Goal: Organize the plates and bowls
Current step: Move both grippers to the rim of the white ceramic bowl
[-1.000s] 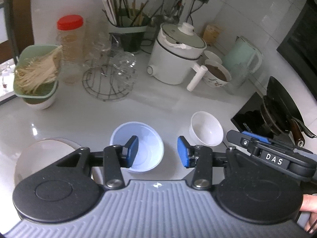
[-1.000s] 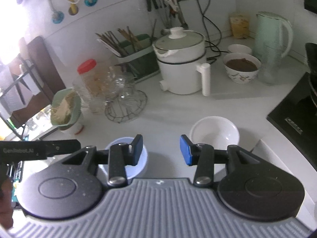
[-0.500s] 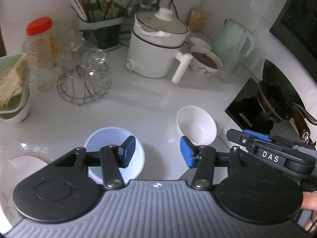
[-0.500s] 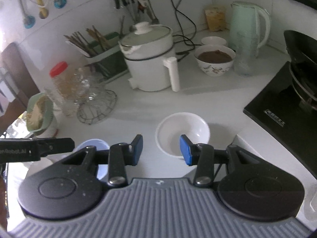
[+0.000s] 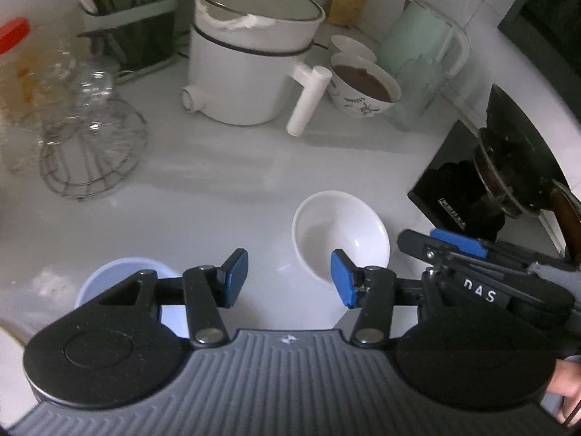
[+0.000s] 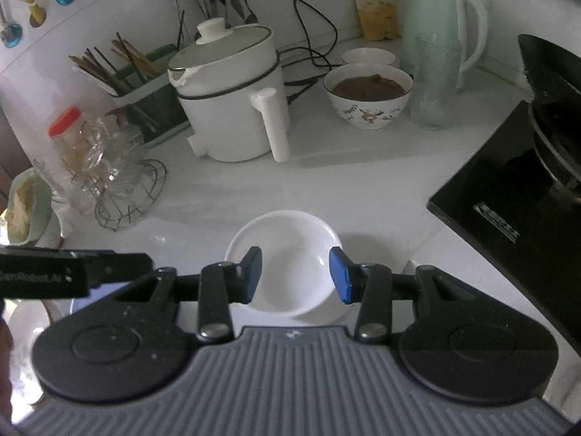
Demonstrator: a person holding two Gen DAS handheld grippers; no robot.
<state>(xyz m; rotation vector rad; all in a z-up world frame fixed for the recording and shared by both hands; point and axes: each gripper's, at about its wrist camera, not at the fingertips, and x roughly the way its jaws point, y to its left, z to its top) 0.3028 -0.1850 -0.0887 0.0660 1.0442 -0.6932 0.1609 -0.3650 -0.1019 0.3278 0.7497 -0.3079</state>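
A small white bowl (image 6: 290,254) sits empty on the white counter. My right gripper (image 6: 295,276) is open and hovers just over it, one finger on each side of its hollow. In the left wrist view the same white bowl (image 5: 339,230) lies ahead to the right. My left gripper (image 5: 288,280) is open and empty above bare counter. A pale blue bowl (image 5: 109,279) sits behind its left finger, partly hidden. A white plate's rim (image 5: 7,341) shows at the far left edge. The right gripper (image 5: 457,245) also shows at the right.
A white electric pot (image 6: 232,98) stands at the back, with a bowl of brown food (image 6: 368,94), a glass (image 6: 434,80) and a green kettle (image 6: 443,25) to its right. A black stove with a pan (image 6: 526,167) is at right. A wire rack of glasses (image 6: 123,181) is at left.
Both grippers have moved right and forward. The white bowl has come to lie under my right gripper's fingers. The blue bowl and plate have slid to the left edge of the left view.
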